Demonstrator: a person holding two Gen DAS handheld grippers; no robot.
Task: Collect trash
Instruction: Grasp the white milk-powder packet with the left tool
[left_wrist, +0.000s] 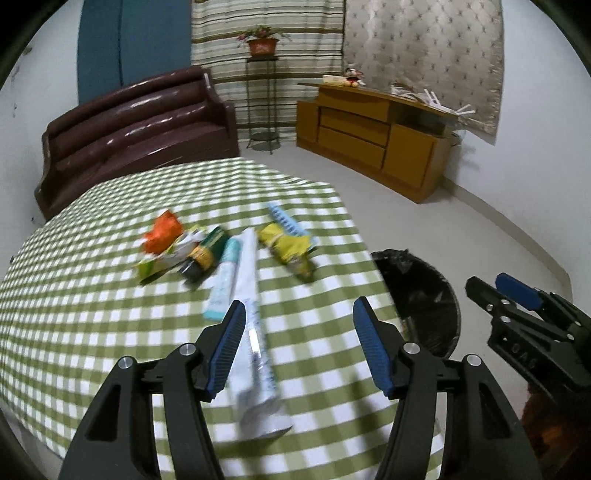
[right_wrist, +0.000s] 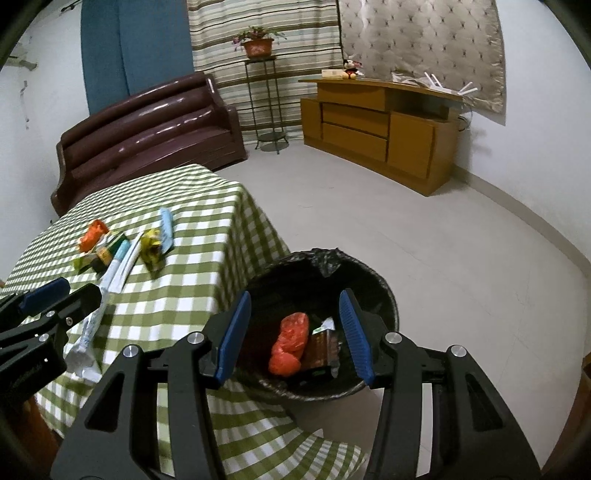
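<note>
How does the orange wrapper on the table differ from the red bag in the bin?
The orange wrapper lies crumpled on the checked tablecloth, among other litter; the red bag sits inside the black-lined bin, already collected. The wrapper looks smaller and brighter orange; the bag looks bulkier and redder. Both are crumpled, and neither is held by tongs.

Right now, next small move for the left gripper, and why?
Probably ease the left gripper down and close on the long white wrapper. Its jaws are open, the wrapper lies on the checked tablecloth partly between them, and the right gripper hangs open over the bin, holding nothing.
</note>
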